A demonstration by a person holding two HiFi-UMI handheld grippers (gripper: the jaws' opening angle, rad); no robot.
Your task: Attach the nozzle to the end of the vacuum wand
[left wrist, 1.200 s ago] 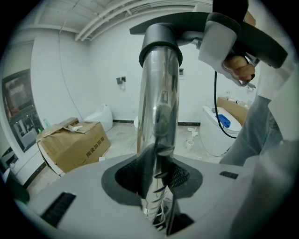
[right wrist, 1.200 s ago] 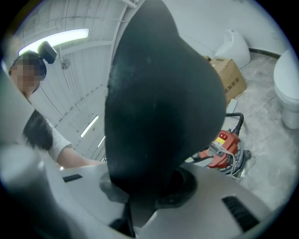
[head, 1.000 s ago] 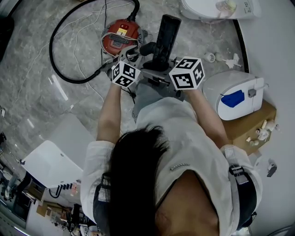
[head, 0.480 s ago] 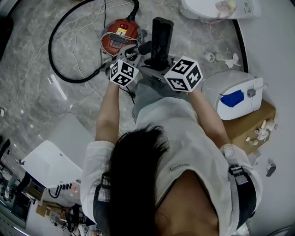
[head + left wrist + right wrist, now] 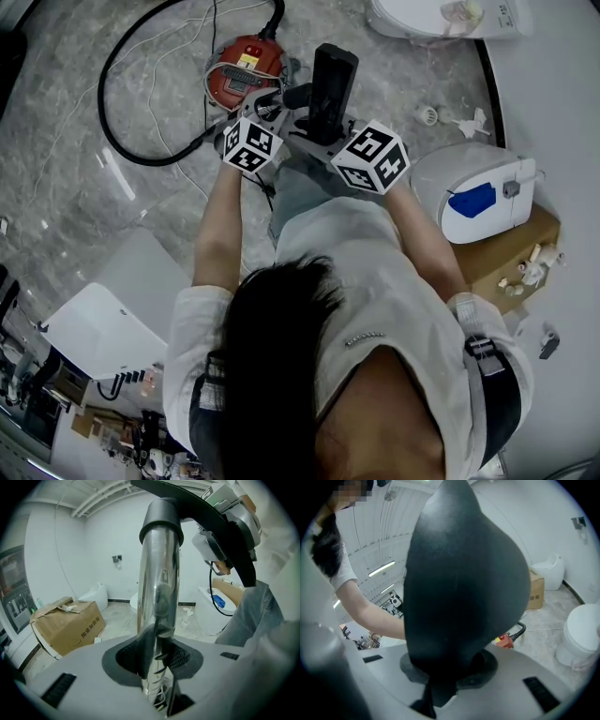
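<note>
In the head view the black nozzle (image 5: 330,84) stands nearly upright in front of the person, its lower end at the chrome vacuum wand (image 5: 274,105). My left gripper (image 5: 267,120) is shut on the wand; in the left gripper view the chrome wand (image 5: 159,573) runs up between the jaws of the left gripper (image 5: 157,667) to a dark collar (image 5: 161,520). My right gripper (image 5: 323,142) is shut on the nozzle. The nozzle (image 5: 464,588) fills the right gripper view, pinched at its narrow end by the right gripper (image 5: 440,679). Whether nozzle and wand are joined I cannot tell.
The red vacuum body (image 5: 246,67) lies on the grey marble floor beyond the grippers, its black hose (image 5: 117,141) looping left. A toilet (image 5: 441,19) is at the top right. A white appliance with a blue part (image 5: 478,192) and a cardboard box (image 5: 511,253) stand right.
The right gripper rolled and shifted slightly left and nearer, and the nozzle swung from leaning right to nearly upright. The left gripper and wand stayed put.
</note>
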